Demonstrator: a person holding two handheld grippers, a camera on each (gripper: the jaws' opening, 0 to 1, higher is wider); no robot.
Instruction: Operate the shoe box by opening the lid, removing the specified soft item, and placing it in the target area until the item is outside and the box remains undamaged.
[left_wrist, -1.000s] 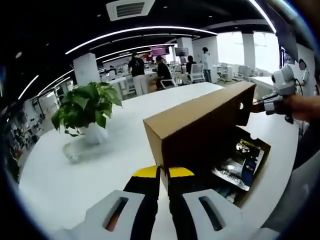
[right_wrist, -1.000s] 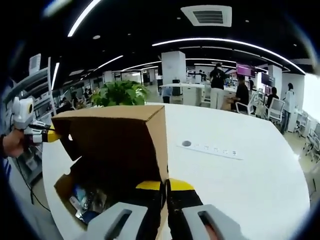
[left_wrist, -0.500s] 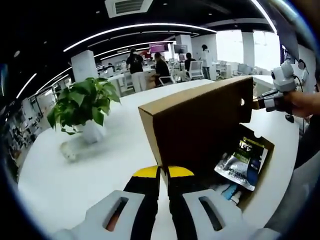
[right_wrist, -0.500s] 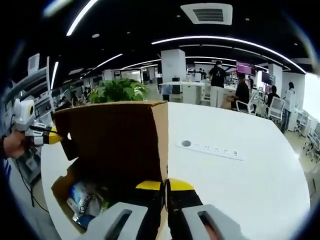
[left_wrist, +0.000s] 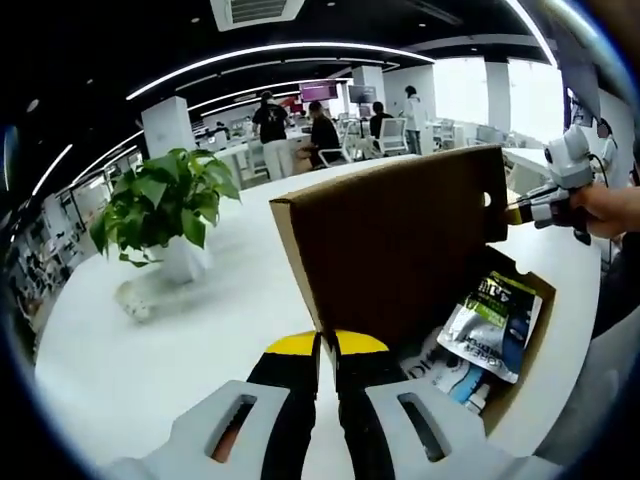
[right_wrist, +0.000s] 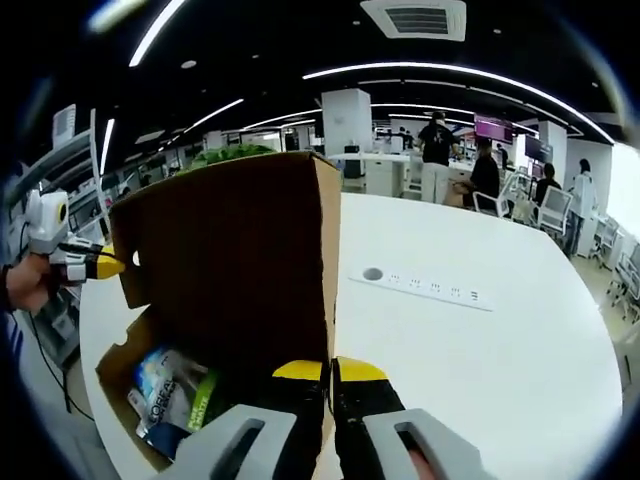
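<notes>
The left gripper view was taken from right up close at one end of the raised lid (left_wrist: 400, 240), looking along it over the white table (left_wrist: 150, 340) toward a potted plant (left_wrist: 160, 205). The right gripper view was shot from the opposite end, just as close, with a power strip (right_wrist: 430, 288) seen off to the side. The lid's brown inside and the packets (right_wrist: 170, 400) in the box were shared by both, and each opposite tongs (left_wrist: 515, 210) (right_wrist: 105, 265) was caught at the lid's far corner.
</notes>
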